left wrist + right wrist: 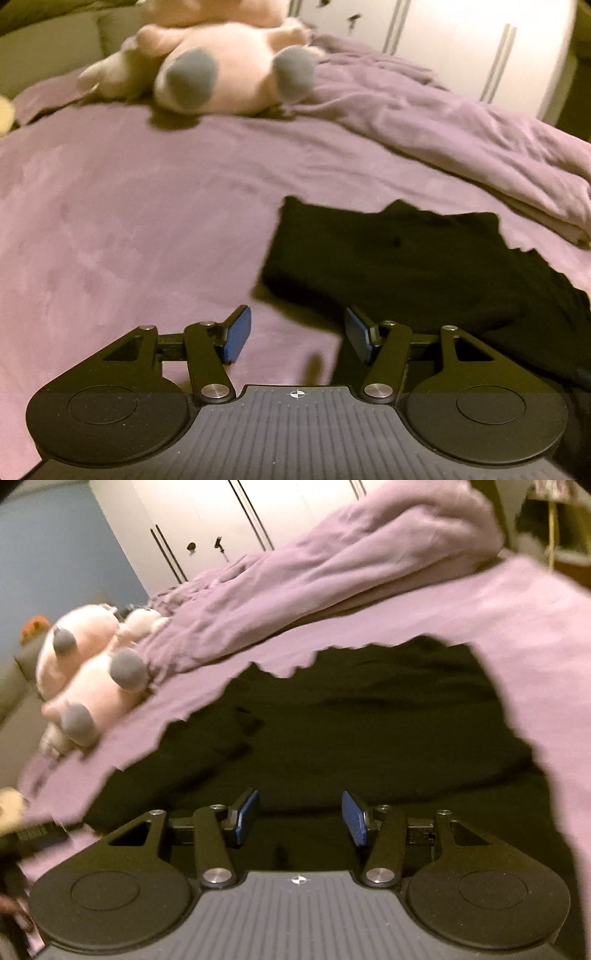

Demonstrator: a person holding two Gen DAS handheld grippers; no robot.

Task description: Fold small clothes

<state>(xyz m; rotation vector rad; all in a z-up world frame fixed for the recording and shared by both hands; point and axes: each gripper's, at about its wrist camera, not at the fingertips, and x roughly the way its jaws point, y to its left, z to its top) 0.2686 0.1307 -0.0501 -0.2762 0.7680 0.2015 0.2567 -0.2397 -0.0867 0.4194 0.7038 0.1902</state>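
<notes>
Left gripper point(297, 334) bottom centre, jaws spread, nothing between the pads. Right gripper point(300, 818) likewise spread and empty, low over the black garment point(351, 731), which fills mid-frame in its view; centre-right in the left view. Garment lies flat on purple bedsheet point(129, 206). Farther back: rumpled duvet point(332, 565), pink plush toy point(221, 70) upper left, white wardrobe point(461, 40) behind.

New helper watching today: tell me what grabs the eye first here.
A black garment lies spread on the purple bedsheet, right ahead of the open right gripper. A pink plush toy with grey feet sits at the far end, beside a rumpled purple blanket.
</notes>
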